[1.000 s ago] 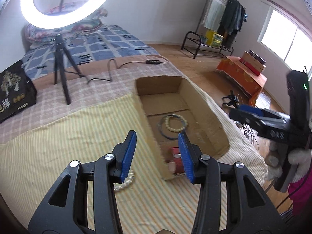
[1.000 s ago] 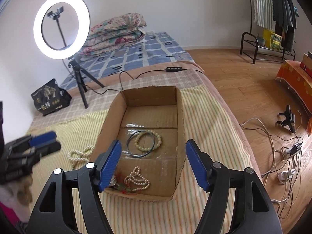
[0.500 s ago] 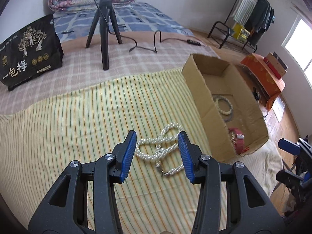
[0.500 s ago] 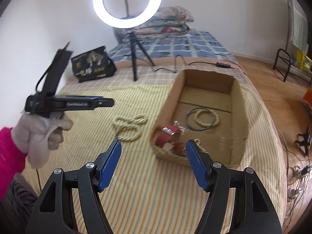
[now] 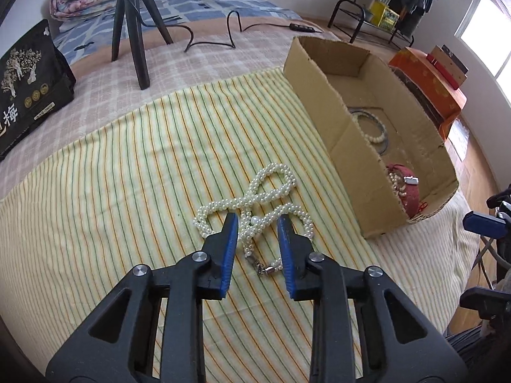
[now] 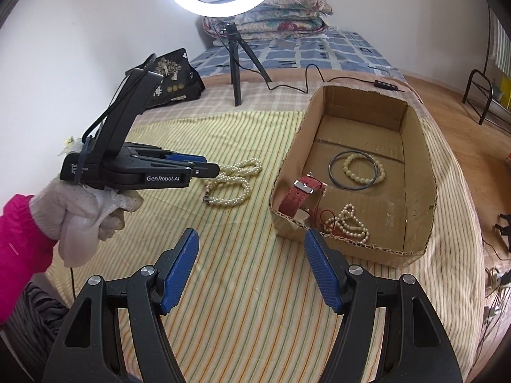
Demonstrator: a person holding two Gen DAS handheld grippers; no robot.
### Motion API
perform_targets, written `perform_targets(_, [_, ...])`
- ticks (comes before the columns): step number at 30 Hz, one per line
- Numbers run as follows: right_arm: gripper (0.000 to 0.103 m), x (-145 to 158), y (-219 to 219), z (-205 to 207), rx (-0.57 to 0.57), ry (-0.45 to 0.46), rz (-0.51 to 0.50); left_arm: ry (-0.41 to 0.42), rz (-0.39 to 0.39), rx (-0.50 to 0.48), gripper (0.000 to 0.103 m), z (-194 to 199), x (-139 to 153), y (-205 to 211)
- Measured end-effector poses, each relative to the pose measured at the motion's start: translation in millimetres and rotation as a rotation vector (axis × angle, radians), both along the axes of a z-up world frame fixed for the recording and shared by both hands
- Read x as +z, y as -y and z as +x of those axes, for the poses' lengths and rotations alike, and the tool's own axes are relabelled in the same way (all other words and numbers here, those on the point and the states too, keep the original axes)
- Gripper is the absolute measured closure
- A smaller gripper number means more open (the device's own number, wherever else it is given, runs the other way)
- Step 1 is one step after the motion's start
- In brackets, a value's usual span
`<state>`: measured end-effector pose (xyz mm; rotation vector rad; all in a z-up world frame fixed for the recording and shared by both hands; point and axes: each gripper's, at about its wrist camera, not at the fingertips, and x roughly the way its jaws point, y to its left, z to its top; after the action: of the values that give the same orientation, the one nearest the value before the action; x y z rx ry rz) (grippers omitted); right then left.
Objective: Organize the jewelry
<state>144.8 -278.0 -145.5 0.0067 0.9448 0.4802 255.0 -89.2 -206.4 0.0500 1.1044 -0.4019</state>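
A white pearl necklace (image 5: 255, 204) lies coiled on the striped cloth, left of a cardboard box (image 5: 322, 92). My left gripper (image 5: 257, 223) is open, its blue fingertips on either side of the necklace's near strands, just above the cloth. In the right wrist view the left gripper (image 6: 207, 167) hovers over the necklace (image 6: 231, 182). The box (image 6: 418, 172) holds a red watch (image 6: 298, 196), a bead bracelet inside a dark ring (image 6: 362, 167) and a small pearl string (image 6: 346, 225). My right gripper (image 6: 250, 245) is open and empty, in front of the box's near left corner.
A ring light on a black tripod (image 6: 236, 63) stands behind the cloth, with its cable (image 5: 210, 36) trailing on the bed. A black printed bag (image 5: 25, 86) sits at the far left. Folded bedding (image 6: 281, 16) lies at the back. The bed edge drops to the floor on the right.
My left gripper has moved from over the box to the necklace and come down close over it. My right gripper has drawn back from the box and now looks from further left.
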Motion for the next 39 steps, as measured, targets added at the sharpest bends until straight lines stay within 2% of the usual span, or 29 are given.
perform_targets(12, [0.035,-9,2,1,-0.005,-0.065,0.043,-0.002,0.072,-0.019,0.078,8,-22,12])
perform_targets(13, [0.035,-10,1,2,-0.002,-0.067,0.042,-0.004,0.067,-0.018,0.079,9,-23,12])
perform_targets(14, [0.035,-11,-1,1,0.002,-0.069,0.041,-0.007,0.059,-0.019,0.089,10,-23,12])
perform_targets(16, [0.035,-13,-4,1,0.011,-0.073,0.037,-0.002,0.055,-0.016,0.094,11,-22,12])
perform_targets(20, [0.035,-17,-10,0,0.027,-0.082,0.029,0.007,0.039,-0.001,0.097,13,-19,9])
perform_targets(25, [0.035,-21,-21,-3,0.055,-0.096,0.029,0.032,0.029,0.043,0.097,15,-10,-3])
perform_targets(36, [0.035,-33,-44,-2,0.117,-0.138,0.025,0.029,0.139,0.099,0.097,12,-19,-50])
perform_targets(38, [0.040,-33,-48,1,0.116,-0.138,0.031,0.030,0.154,0.098,0.097,9,-19,-57])
perform_targets(39, [0.048,-32,-50,4,0.115,-0.139,0.034,0.030,0.162,0.099,0.097,7,-19,-63])
